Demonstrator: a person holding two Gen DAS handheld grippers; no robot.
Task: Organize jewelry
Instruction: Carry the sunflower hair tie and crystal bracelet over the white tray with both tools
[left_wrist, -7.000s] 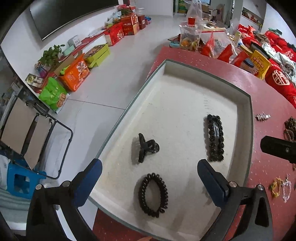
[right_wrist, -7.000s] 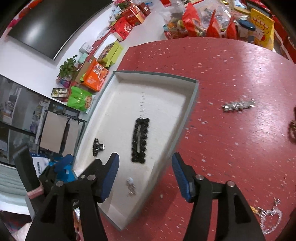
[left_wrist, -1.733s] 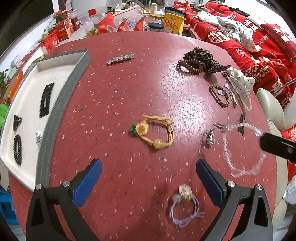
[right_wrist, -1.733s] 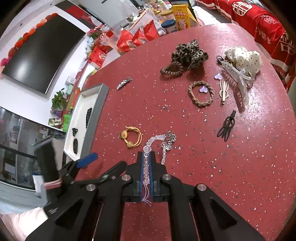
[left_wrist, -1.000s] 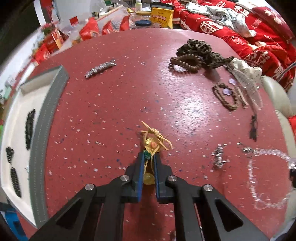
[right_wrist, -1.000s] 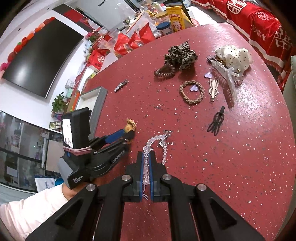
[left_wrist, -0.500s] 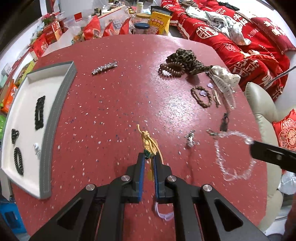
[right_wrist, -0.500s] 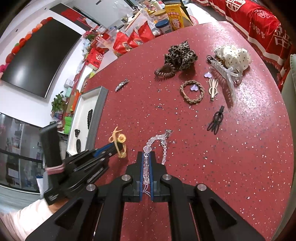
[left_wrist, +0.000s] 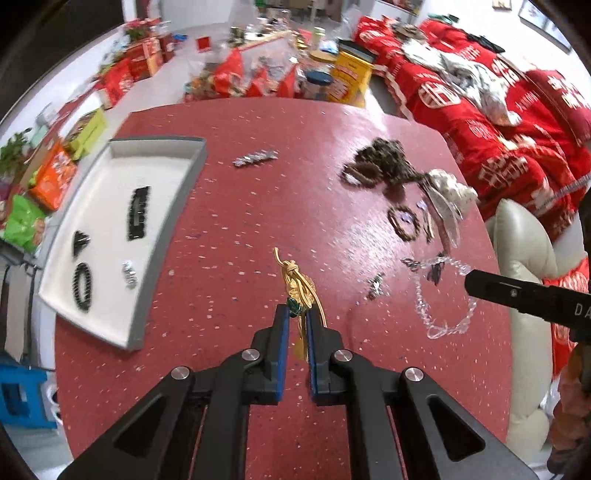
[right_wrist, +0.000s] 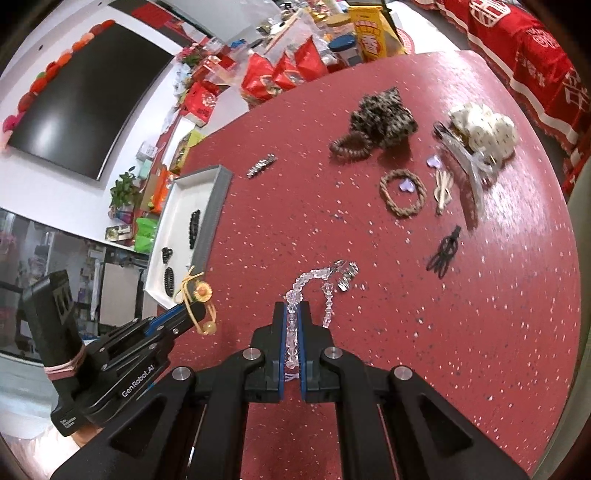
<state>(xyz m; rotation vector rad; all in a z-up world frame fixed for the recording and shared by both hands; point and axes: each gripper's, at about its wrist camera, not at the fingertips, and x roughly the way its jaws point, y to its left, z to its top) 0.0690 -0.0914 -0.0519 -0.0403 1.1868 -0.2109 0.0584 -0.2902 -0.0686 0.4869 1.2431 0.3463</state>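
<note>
Currently I have a piece in each gripper, neither delivered. My left gripper (left_wrist: 296, 319) is clenched on the gold bracelet (left_wrist: 300, 286), held up off the table (left_wrist: 258, 206); my right gripper (right_wrist: 291, 317) is clenched on the crystal strand (right_wrist: 312, 282), whose free end dangles toward a small silver clip (right_wrist: 347, 280). Done, as far as I can judge: the tray (left_wrist: 168, 229) at the table's left edge holds four pieces, a long black barrette (left_wrist: 137, 213), a black claw clip (left_wrist: 79, 242), a black coil tie (left_wrist: 82, 282) and a small silver piece (left_wrist: 129, 274). Left on the table: a silver barrette (left_wrist: 255, 158) near the tray's far corner, a leopard scrunchie (right_wrist: 382, 116) touching a brown coil tie (right_wrist: 349, 146), a braided ring (right_wrist: 402, 192), a cream scrunchie (right_wrist: 484, 129), a clear clip (right_wrist: 463, 162), a black clip (right_wrist: 443, 253) and some small pins. My estimate: under half done; the two held pieces go to the tray next, and both are well apart from it.
</note>
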